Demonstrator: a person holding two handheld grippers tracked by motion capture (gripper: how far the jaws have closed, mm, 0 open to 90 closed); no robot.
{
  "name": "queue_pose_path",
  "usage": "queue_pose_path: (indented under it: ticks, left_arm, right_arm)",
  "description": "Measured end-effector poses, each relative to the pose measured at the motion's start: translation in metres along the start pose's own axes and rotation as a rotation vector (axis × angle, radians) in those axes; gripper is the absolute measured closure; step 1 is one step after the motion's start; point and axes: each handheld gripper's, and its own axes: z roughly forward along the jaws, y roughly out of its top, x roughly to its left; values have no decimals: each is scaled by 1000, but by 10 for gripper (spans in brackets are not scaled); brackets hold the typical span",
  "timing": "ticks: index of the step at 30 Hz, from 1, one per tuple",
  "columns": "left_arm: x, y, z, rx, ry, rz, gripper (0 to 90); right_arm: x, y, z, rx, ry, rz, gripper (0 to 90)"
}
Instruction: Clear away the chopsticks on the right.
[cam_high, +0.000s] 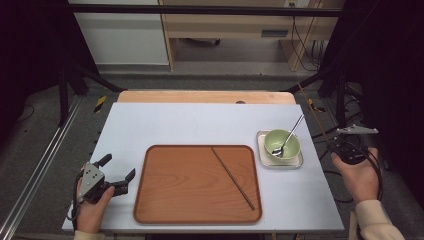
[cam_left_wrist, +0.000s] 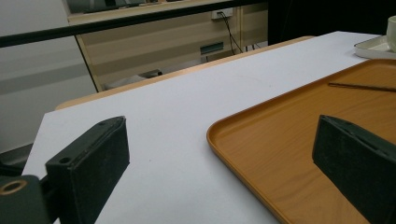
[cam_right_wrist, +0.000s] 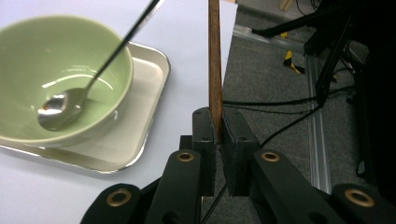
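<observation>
Chopstick (cam_right_wrist: 215, 65) pinched between right gripper (cam_right_wrist: 218, 135) jaws, sticking straight out ahead of them, off table's right edge. Green bowl (cam_right_wrist: 56, 70) with spoon (cam_right_wrist: 60, 109) just left of those jaws. Second chopstick (cam_high: 233, 177) lies on tray (cam_high: 165, 200). Left gripper (cam_high: 116, 172) wide open, tray corner between jaws.

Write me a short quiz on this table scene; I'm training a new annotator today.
1. True or false: the left gripper is shut on the edge of the brown tray.
2. What rests in the green bowl? A) a spoon B) a fork C) a knife
3. What does the right gripper hold?

Key:
1. False: its jaws stand open, beside the tray.
2. A.
3. A wooden chopstick, pinched between its closed jaws.
</observation>
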Motion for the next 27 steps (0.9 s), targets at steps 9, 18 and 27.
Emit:
queue_pose_path:
  ticks: [9, 18, 27]
  left_arm:
    - [0, 0, 0, 2, -2, 4, 35]
    - [0, 1, 0, 1, -2, 4, 35]
    - [1, 1, -1, -2, -1, 3, 35]
  right_arm:
    - [23, 12, -26, -64, 43, -38, 848]
    - [78, 13, -39, -62, 156, -114, 848]
    - [135, 1, -35, -1, 271, -191, 848]
